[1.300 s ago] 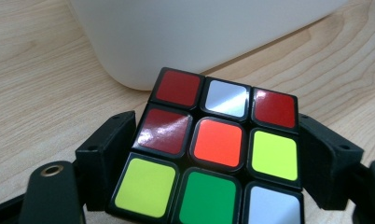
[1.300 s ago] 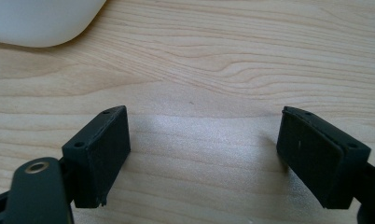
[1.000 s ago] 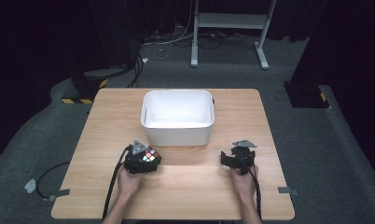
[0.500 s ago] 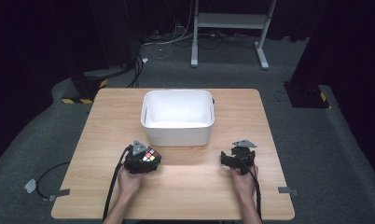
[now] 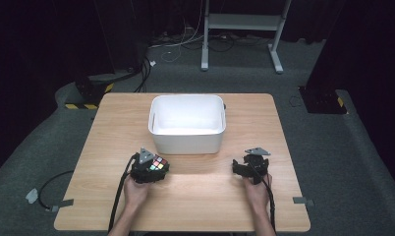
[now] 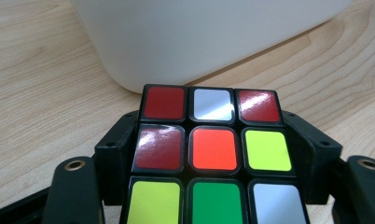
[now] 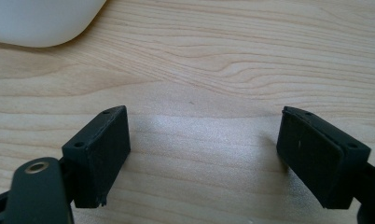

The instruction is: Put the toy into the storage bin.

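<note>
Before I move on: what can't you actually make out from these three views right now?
- Floor of the white bin: in the high view its near wall hides the near part.
- Rubik's cube: in the left gripper view the bottom edge cuts off its nearest row; its other faces are hidden.
- Left gripper: in the high view the cube covers its jaws.
- Right gripper: open, holding nothing; its body is cut off below.

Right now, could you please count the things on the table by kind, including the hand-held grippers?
Puzzle cube: 1, clamped in the left hand-held gripper
White tub: 1
Hand-held gripper: 2, the right hand-held gripper open and empty
Total: 4
</note>
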### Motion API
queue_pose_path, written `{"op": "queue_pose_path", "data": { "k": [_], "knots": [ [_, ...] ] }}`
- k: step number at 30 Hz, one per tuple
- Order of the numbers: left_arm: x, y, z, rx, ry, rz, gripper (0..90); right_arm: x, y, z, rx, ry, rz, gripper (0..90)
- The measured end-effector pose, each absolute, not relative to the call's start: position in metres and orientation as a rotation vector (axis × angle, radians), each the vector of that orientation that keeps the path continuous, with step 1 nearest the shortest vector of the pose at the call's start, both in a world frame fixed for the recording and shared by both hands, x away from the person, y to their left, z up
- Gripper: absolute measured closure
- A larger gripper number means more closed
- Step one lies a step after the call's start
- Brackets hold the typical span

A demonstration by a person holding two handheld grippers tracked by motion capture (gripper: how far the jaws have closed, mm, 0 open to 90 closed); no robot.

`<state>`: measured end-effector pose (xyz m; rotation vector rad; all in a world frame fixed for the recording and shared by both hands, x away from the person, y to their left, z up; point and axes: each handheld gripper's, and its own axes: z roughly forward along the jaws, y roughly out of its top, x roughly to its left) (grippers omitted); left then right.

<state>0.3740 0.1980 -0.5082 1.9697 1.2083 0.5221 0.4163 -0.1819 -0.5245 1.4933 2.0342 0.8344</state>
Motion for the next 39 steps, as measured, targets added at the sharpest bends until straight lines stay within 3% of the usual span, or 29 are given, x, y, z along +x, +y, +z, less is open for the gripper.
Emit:
{"op": "queue_pose_path", "data": {
  "k": [39],
  "knots": [
    [0.365,0.201,-0.486,1.971,1.173,0.442,33.0,0.416,-0.182,-0.524,1.493,2.034,0.834,16.9]
  ]
}}
